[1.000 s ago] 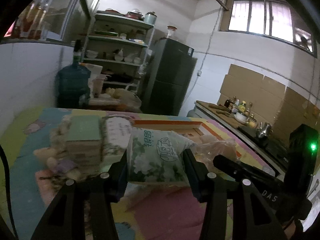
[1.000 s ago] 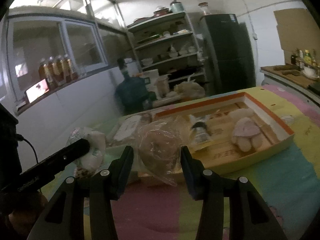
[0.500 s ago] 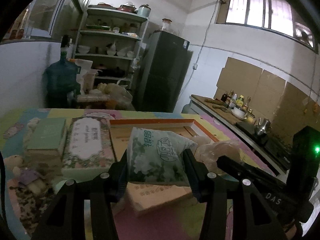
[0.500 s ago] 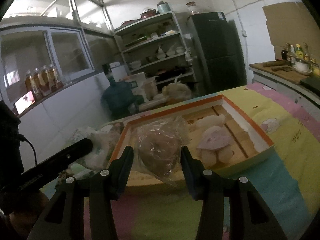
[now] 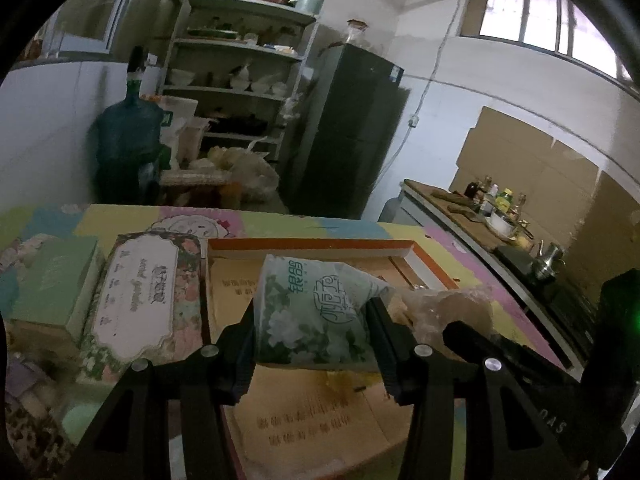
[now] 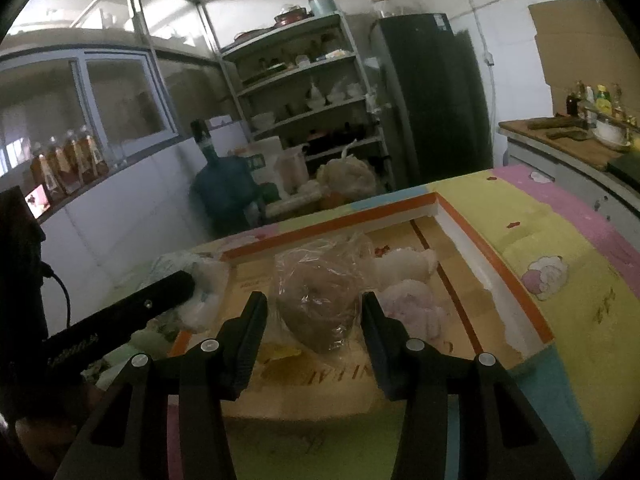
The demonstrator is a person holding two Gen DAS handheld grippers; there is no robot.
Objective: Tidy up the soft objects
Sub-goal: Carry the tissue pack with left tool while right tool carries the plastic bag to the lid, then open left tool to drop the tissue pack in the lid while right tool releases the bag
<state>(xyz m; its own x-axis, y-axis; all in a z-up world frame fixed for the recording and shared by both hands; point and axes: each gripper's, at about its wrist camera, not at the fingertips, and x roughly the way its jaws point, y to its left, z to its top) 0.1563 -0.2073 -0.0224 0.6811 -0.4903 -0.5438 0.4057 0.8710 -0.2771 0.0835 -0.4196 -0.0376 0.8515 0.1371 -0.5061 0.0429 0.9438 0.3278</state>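
My left gripper [image 5: 312, 332] is shut on a green floral tissue pack [image 5: 316, 312] and holds it above the orange-rimmed cardboard tray [image 5: 312, 245]. My right gripper [image 6: 314, 320] is shut on a clear plastic bag with a brown soft thing inside [image 6: 320, 300], held over the same tray [image 6: 472, 232]. A pale pink plush toy [image 6: 412, 308] and a white soft item [image 6: 404, 264] lie in the tray to the right of the bag. The bag also shows in the left wrist view [image 5: 448, 308], to the right of the tissue pack.
A floral tissue box [image 5: 144, 300] and a green box [image 5: 52, 284] lie left of the tray on the colourful mat [image 6: 580, 280]. Behind the table stand a water jug [image 5: 128, 148], shelves [image 5: 240, 80] and a dark fridge [image 5: 352, 136]. A counter [image 5: 480, 216] runs on the right.
Both grippers have moved forward and rightward over the tray, each still holding its item. The tray now fills more of both views, and the boxes have slid to the left.
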